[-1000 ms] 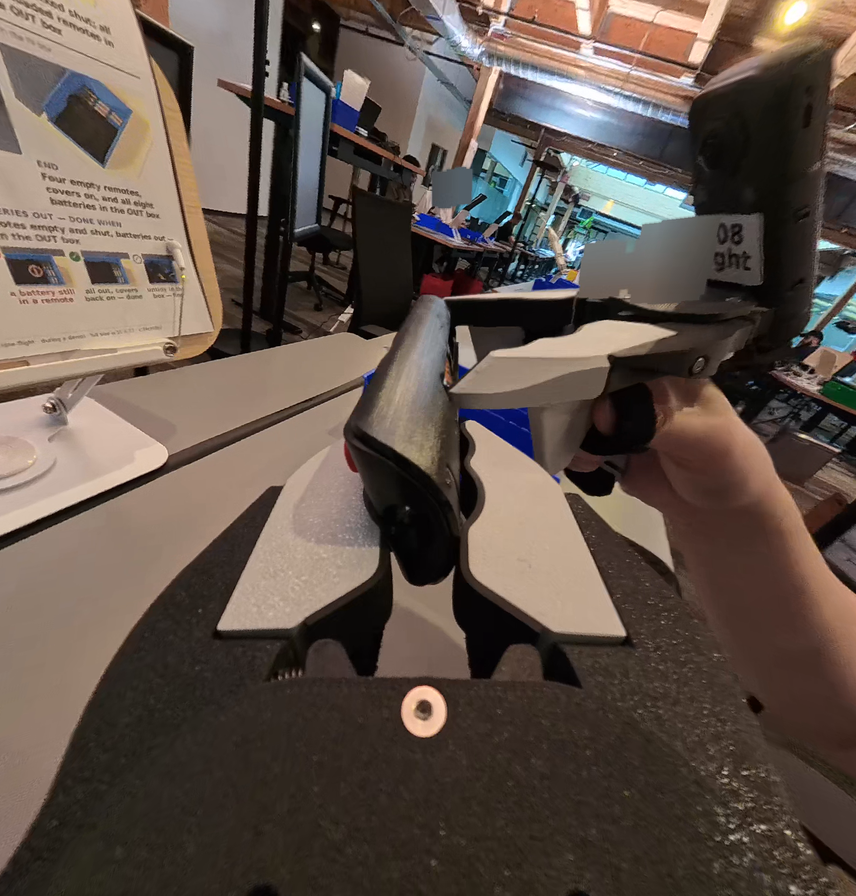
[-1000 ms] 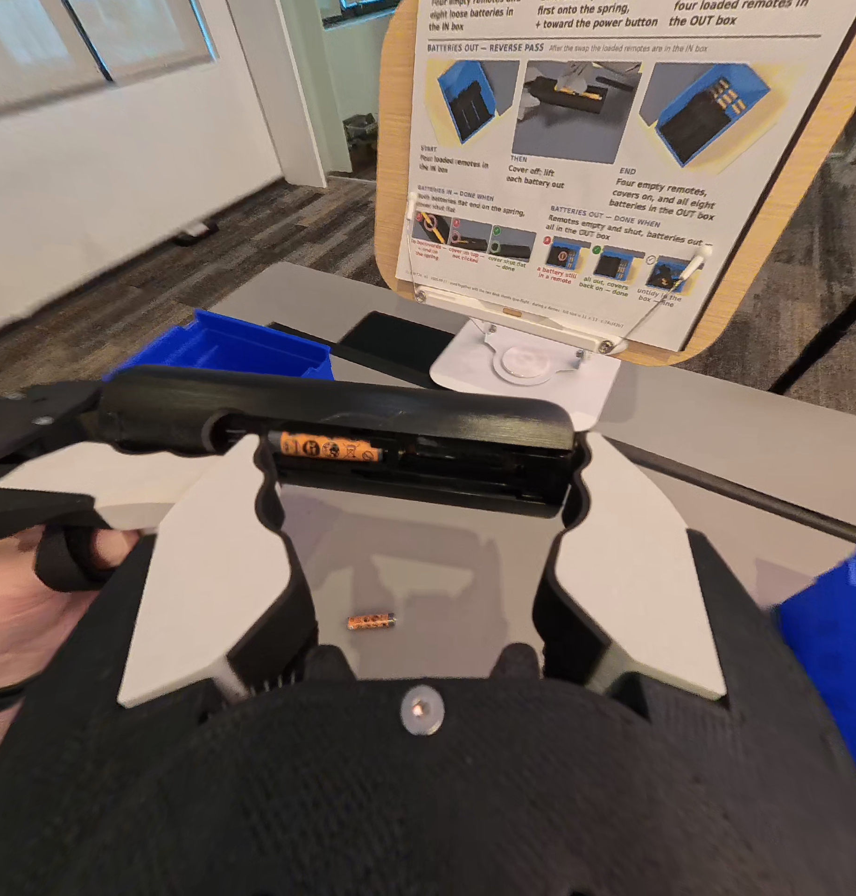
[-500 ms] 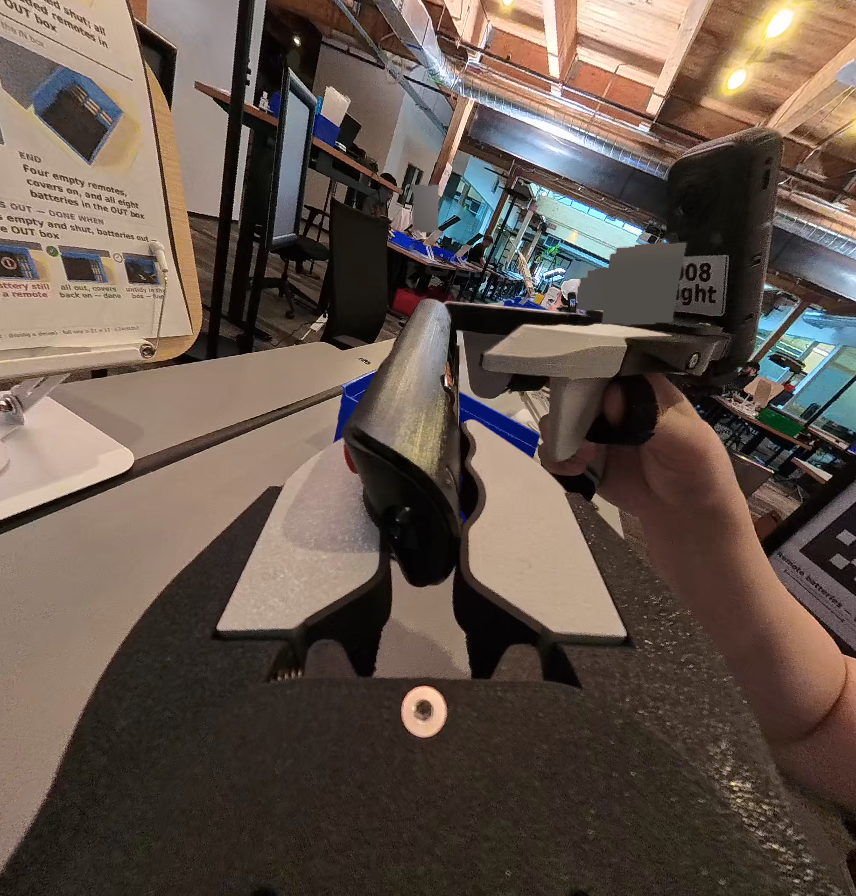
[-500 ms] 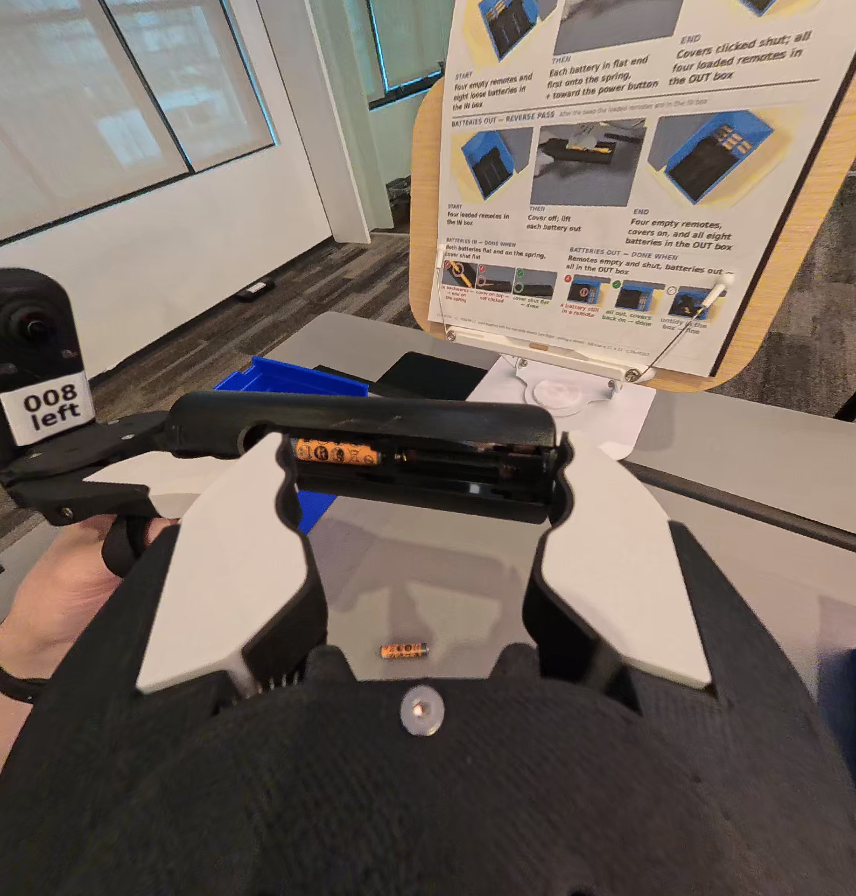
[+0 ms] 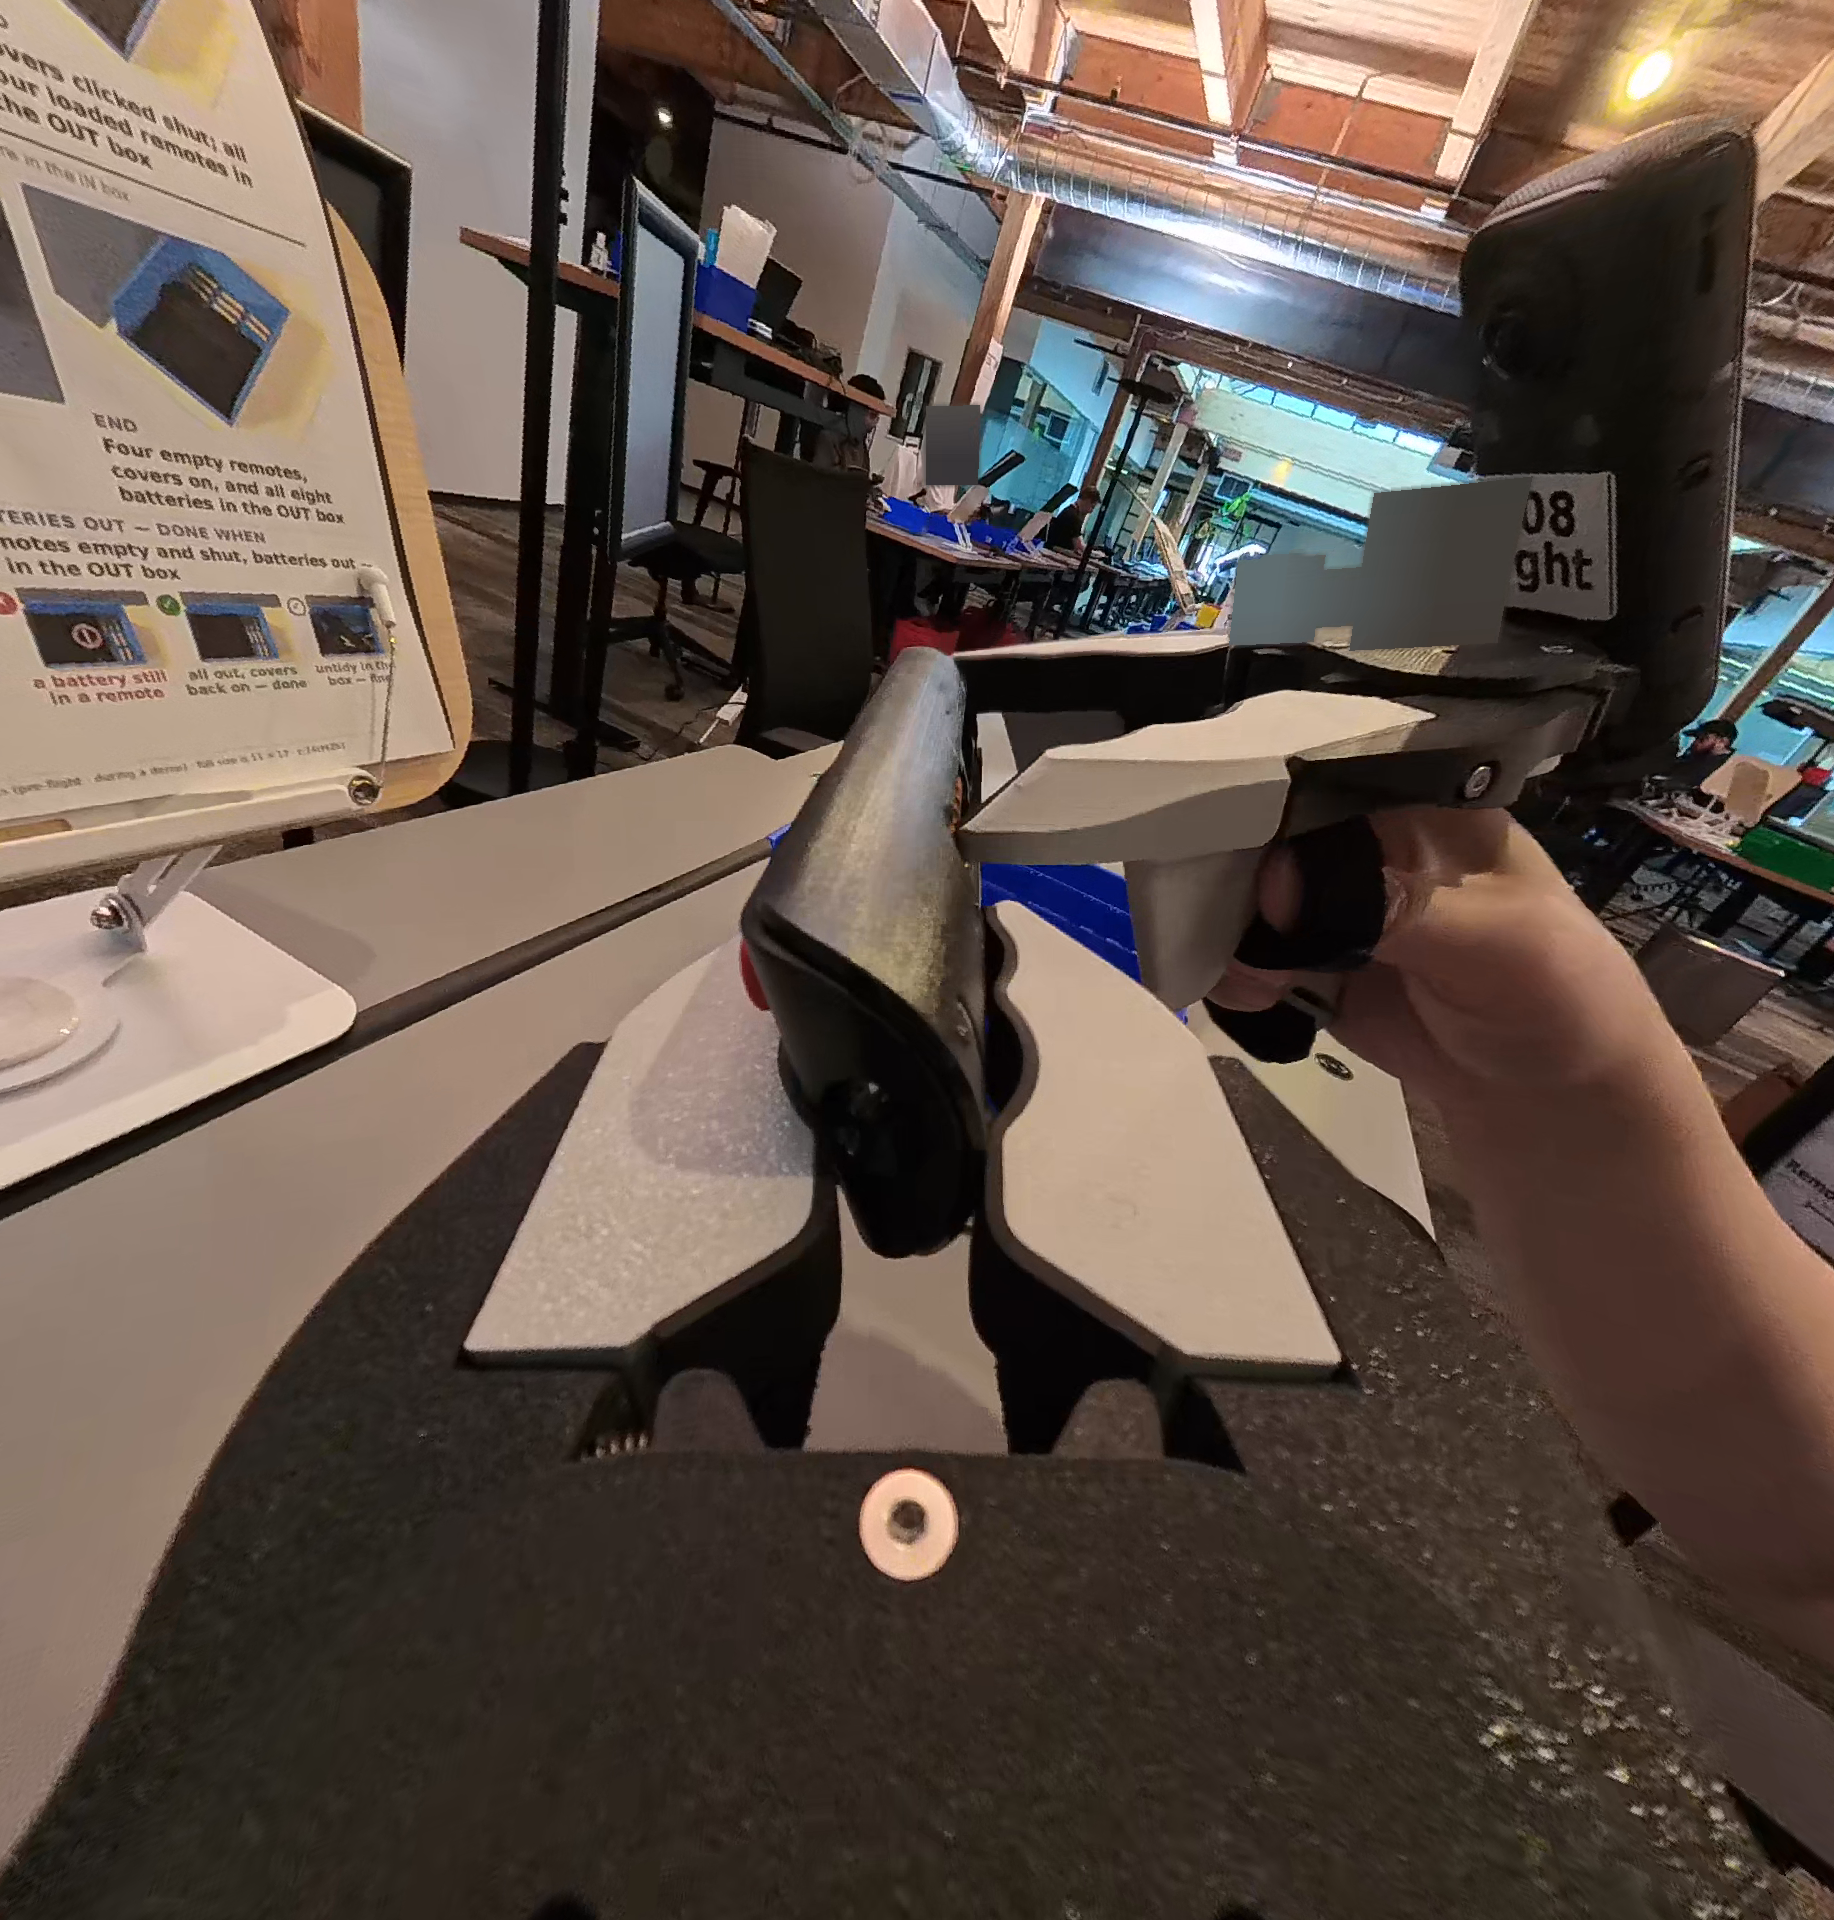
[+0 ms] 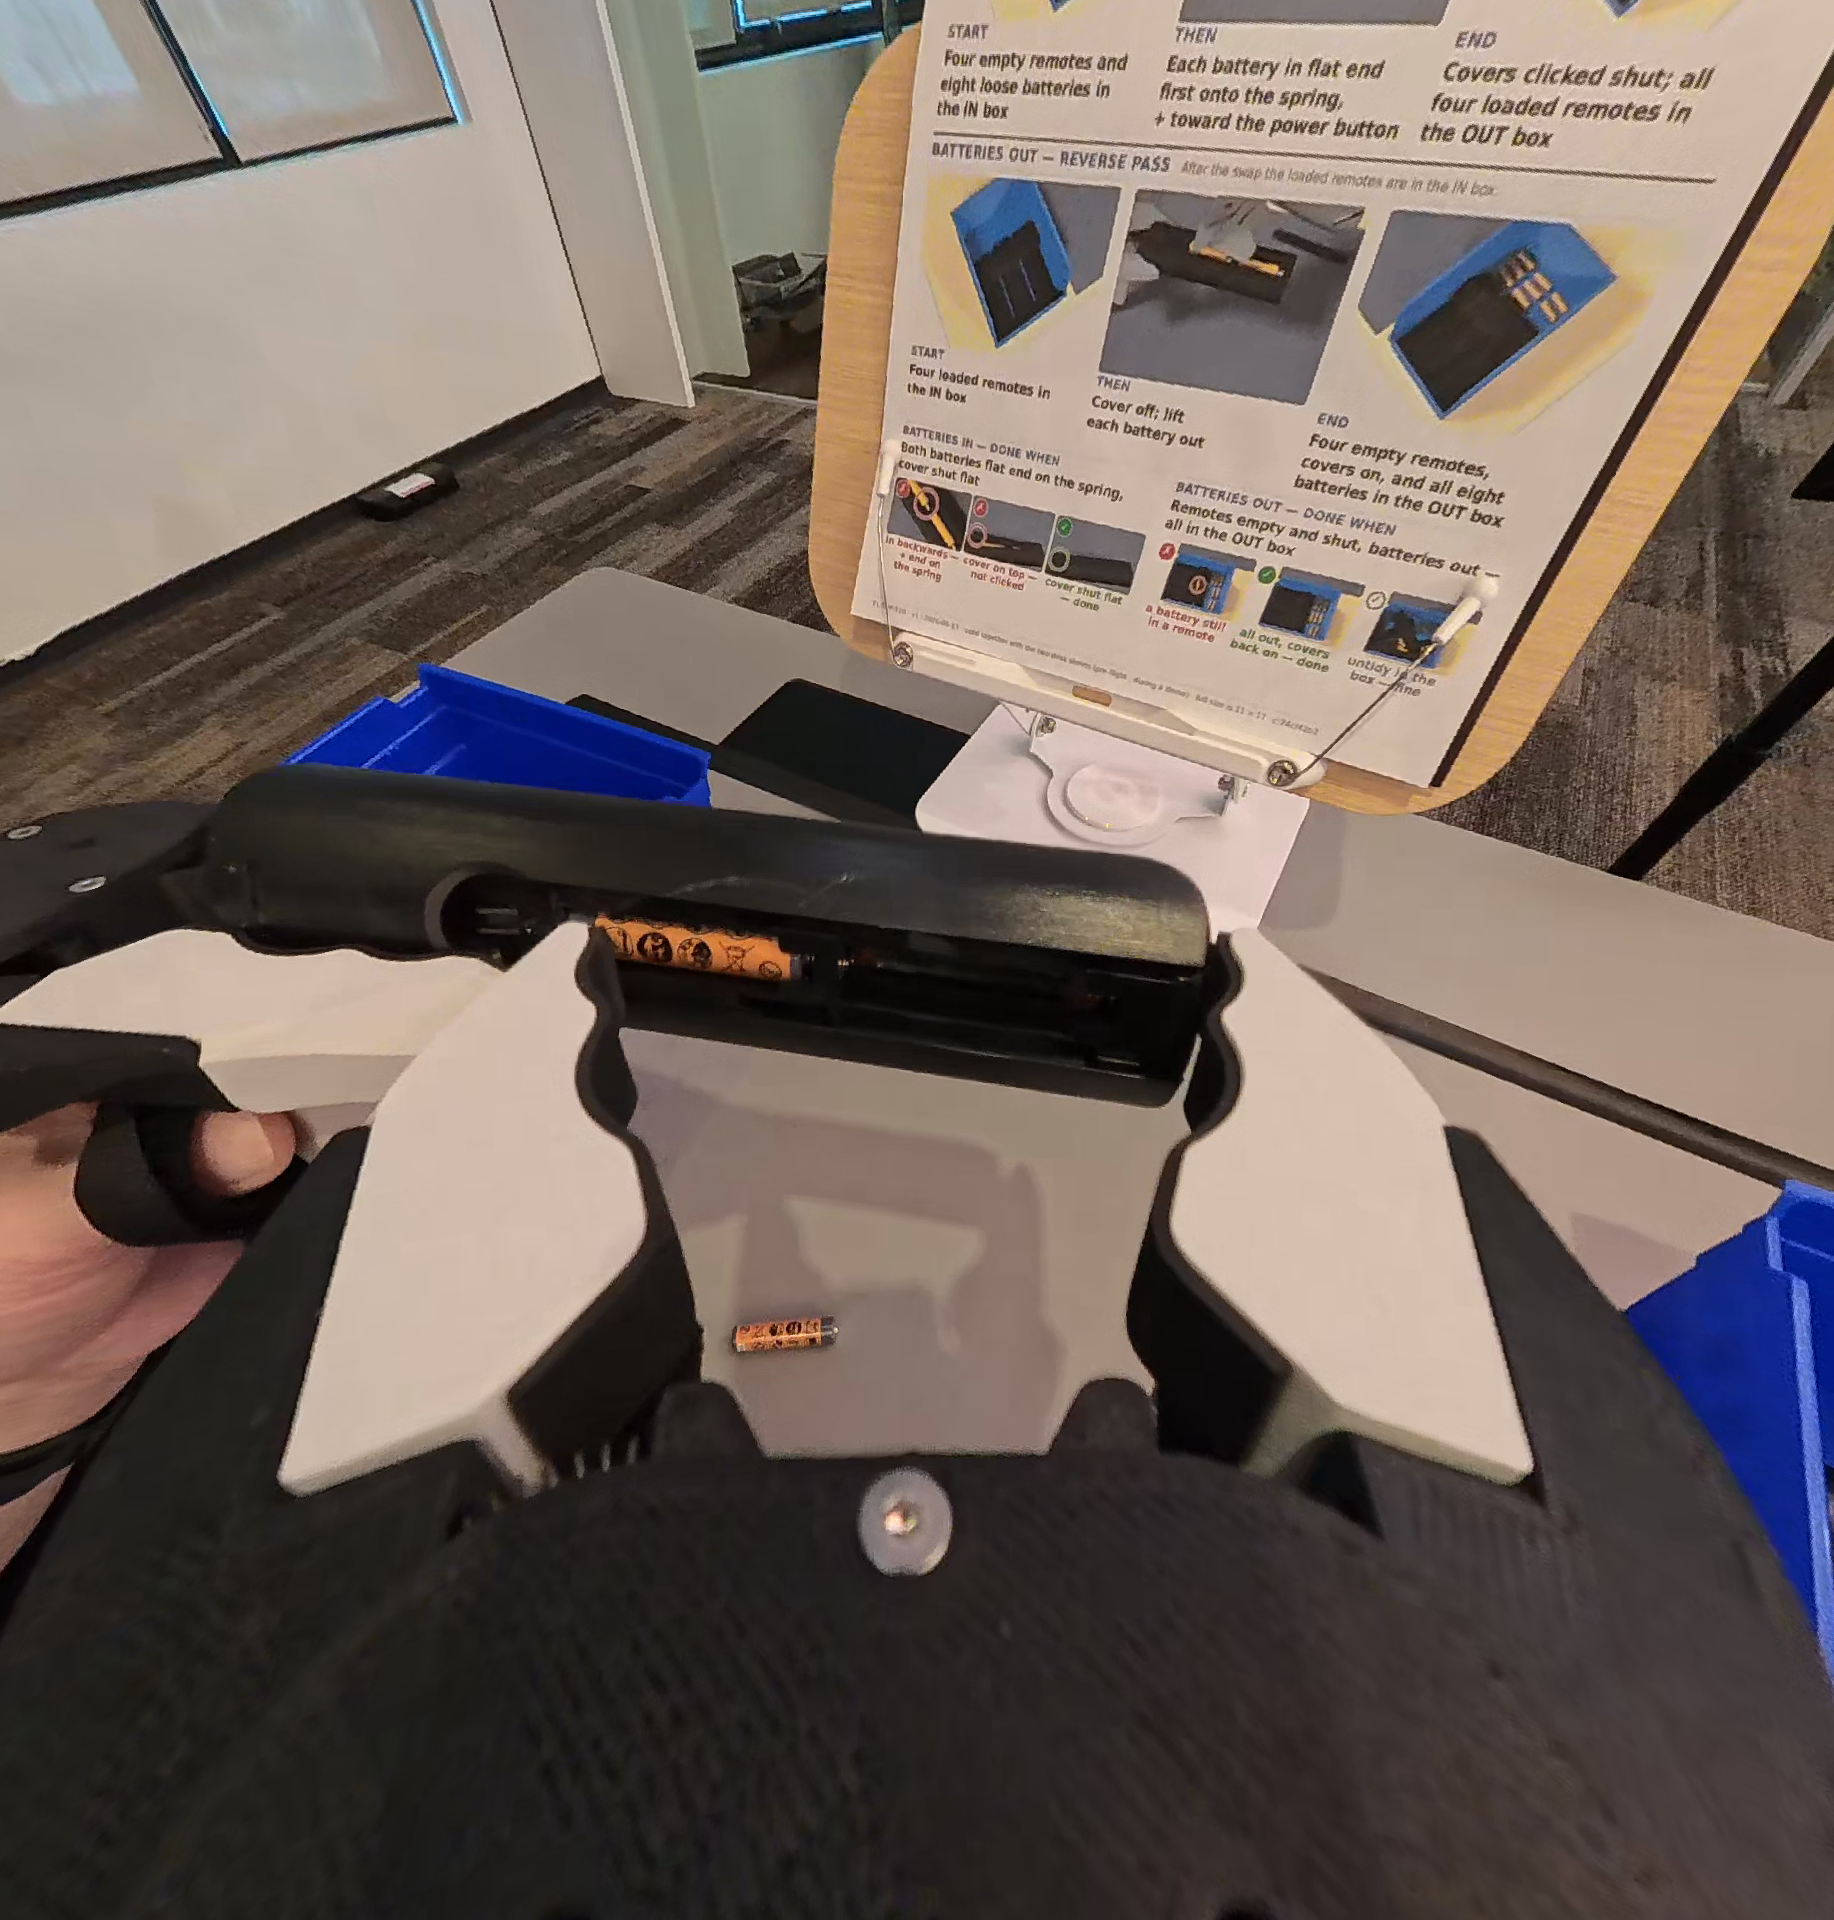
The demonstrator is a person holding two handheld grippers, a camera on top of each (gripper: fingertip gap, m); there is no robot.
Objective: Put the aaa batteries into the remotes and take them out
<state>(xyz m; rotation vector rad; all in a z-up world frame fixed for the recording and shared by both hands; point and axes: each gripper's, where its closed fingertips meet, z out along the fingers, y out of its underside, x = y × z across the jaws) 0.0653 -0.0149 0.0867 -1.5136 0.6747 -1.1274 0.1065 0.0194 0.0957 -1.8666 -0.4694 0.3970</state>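
Your left gripper (image 5: 908, 1049) is pinching the black remote (image 5: 877, 935) above the grey table (image 6: 1578, 1049). Your right gripper (image 6: 897, 1023) is spreading wide across its open battery bay (one orange battery (image 6: 700, 948) inside). Another battery (image 6: 785, 1334) is lying on the table below.

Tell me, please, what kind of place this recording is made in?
Probably an open-plan workshop or lab office. The left wrist view shows long rows of wooden-topped work desks, exposed timber ceiling beams with metal ducting, and a printed instruction board on a white stand at the grey table.
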